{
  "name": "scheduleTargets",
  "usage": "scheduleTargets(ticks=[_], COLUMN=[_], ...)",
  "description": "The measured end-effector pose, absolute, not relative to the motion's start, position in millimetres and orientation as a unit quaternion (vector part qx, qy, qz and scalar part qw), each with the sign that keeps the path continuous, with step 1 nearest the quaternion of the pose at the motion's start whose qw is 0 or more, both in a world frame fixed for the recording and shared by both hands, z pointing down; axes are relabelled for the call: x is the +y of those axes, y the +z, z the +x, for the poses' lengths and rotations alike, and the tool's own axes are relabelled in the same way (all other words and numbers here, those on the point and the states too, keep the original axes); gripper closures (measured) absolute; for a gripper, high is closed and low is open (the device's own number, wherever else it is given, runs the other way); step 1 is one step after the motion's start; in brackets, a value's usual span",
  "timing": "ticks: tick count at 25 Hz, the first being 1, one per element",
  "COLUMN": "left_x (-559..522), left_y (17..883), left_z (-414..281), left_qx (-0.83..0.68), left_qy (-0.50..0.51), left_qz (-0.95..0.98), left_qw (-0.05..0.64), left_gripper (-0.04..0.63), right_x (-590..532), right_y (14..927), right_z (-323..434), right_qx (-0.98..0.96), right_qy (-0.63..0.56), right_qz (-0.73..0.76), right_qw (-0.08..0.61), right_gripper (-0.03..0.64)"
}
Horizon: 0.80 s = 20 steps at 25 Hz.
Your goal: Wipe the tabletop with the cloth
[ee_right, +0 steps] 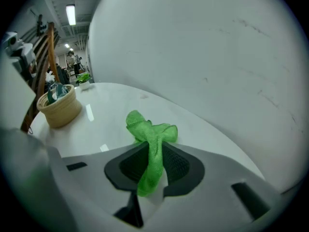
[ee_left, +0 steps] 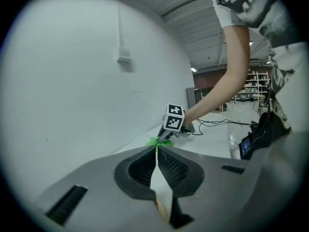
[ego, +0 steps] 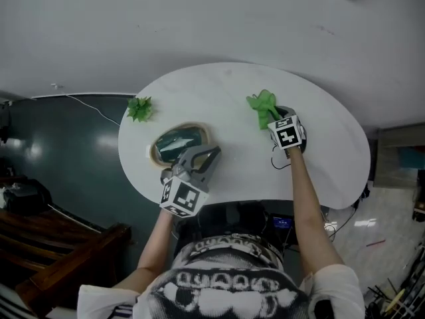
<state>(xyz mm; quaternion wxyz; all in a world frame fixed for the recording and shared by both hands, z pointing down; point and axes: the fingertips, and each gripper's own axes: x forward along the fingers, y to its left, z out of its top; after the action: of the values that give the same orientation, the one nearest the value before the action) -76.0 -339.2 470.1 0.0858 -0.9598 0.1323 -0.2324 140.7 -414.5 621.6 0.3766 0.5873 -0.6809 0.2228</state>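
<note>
A crumpled green cloth [ego: 263,106] [ee_right: 150,129] lies on the white oval tabletop [ego: 325,138], right of centre. My right gripper [ego: 274,120] [ee_right: 153,151] is shut on the cloth's near end, and the rest bunches up on the table just beyond the jaws. My left gripper [ego: 210,153] [ee_left: 156,151] hovers over the table's front, beside a woven basket [ego: 180,143]. Its jaws stand together, with only a pale sliver showing between them and nothing seen held. In the left gripper view the right gripper [ee_left: 166,134] and the cloth [ee_left: 155,141] sit straight ahead.
The basket [ee_right: 60,105] holds dark greenish items. A small green plant [ego: 140,107] stands at the table's far-left rim. A black cable [ego: 279,161] lies on the table under the right forearm. A white wall rises behind the table. A dark wooden piece [ego: 60,271] sits on the floor at left.
</note>
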Motion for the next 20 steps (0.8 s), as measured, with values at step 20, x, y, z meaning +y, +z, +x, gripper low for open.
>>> scheduleTargets(ticks=[20], left_x=[-237.6], left_y=[466.9], left_z=[123.2], left_qx=[0.065], left_qy=[-0.239], left_qz=[-0.964], left_qw=[0.096], left_gripper=[0.583], right_x=[-228.5], right_y=[630.5], right_z=[437.2], right_qx=[-0.574], right_qy=[0.270], right_qz=[0.684], right_qw=[0.361], right_gripper=[0.532])
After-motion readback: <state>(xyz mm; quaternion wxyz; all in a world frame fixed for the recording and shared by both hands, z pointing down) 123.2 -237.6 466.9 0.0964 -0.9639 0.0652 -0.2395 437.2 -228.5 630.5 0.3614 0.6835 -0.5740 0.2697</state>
